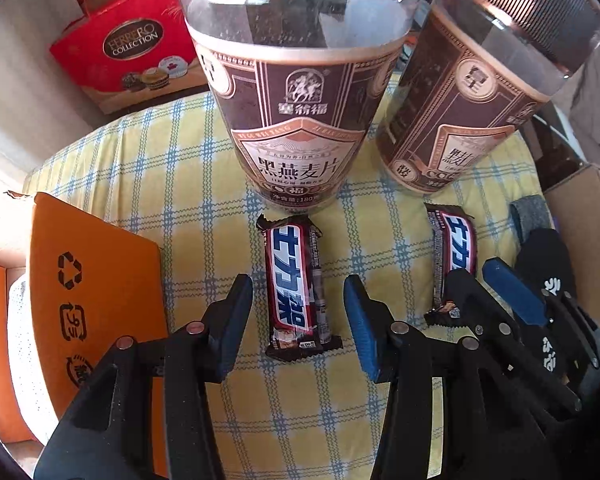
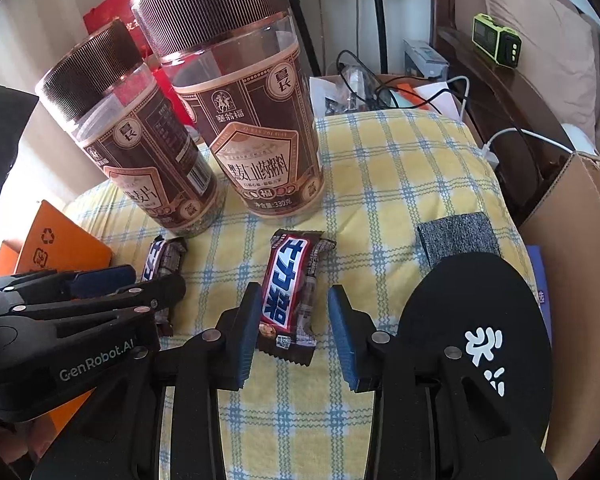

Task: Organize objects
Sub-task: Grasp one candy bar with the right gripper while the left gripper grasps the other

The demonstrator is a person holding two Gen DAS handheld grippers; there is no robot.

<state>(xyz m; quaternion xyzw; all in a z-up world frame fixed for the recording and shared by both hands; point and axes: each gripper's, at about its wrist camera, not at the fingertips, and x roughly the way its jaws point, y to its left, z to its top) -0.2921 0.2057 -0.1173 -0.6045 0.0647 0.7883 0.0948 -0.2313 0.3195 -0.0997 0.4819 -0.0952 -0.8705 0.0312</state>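
Straddling left candy bar: left tool released | right tool released, flanking right candy bar

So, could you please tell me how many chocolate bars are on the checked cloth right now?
2. One chocolate bar lies between the open left gripper fingers; the other bar lies between the open right gripper fingers. None seem hidden.

Red bag reads "FERRERO COLLECTION"; left tool "GenRobot.AI".
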